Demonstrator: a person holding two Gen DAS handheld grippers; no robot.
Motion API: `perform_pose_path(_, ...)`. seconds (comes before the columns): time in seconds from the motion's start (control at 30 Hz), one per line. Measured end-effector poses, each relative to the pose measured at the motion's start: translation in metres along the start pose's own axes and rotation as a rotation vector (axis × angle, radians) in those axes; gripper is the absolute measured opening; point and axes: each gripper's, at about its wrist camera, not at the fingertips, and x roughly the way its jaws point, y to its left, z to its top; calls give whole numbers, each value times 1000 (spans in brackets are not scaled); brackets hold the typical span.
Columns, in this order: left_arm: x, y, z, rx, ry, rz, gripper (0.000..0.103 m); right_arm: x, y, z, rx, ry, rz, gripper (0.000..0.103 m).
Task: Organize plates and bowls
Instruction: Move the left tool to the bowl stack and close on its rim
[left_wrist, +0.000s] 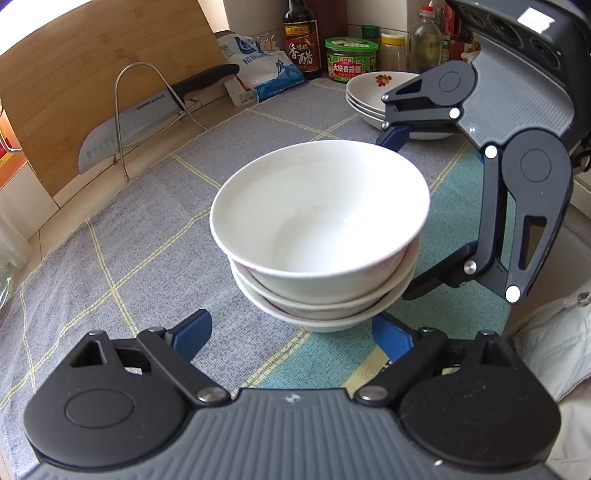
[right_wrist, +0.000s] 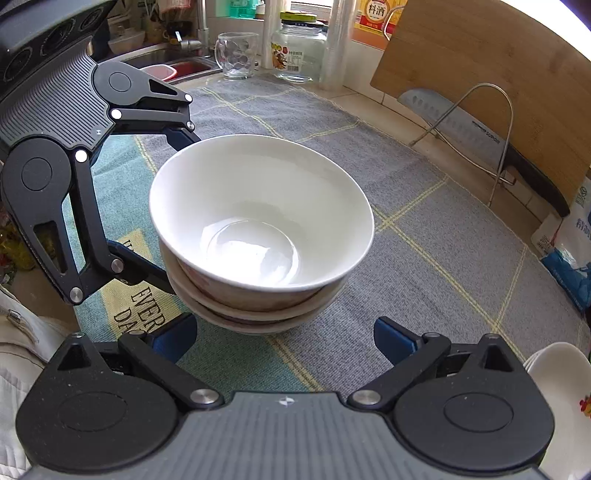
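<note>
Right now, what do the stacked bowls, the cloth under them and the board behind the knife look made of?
Bowls: glazed ceramic, probably; white, glossy with reflections. Cloth: woven fabric, matte, visible weave. Board: wood or bamboo; pale grain lines, dull finish.

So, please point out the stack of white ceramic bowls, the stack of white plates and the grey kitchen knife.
stack of white ceramic bowls (left_wrist: 317, 206), left wrist view, top bowl's inside.
stack of white plates (left_wrist: 365, 88), left wrist view, top plate's rim.
grey kitchen knife (left_wrist: 110, 136), left wrist view, blade.
</note>
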Motion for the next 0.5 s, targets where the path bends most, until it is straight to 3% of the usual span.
perform_pose_path(0.27, 0, -4, 2, -31, 9, -16, 91, 5, -17, -3, -74, -54, 152, 102)
perform_pose_path(0.5, 3, 5, 2, 30, -33, -123, 87, 4, -17, 3, -58, -53, 150, 97)
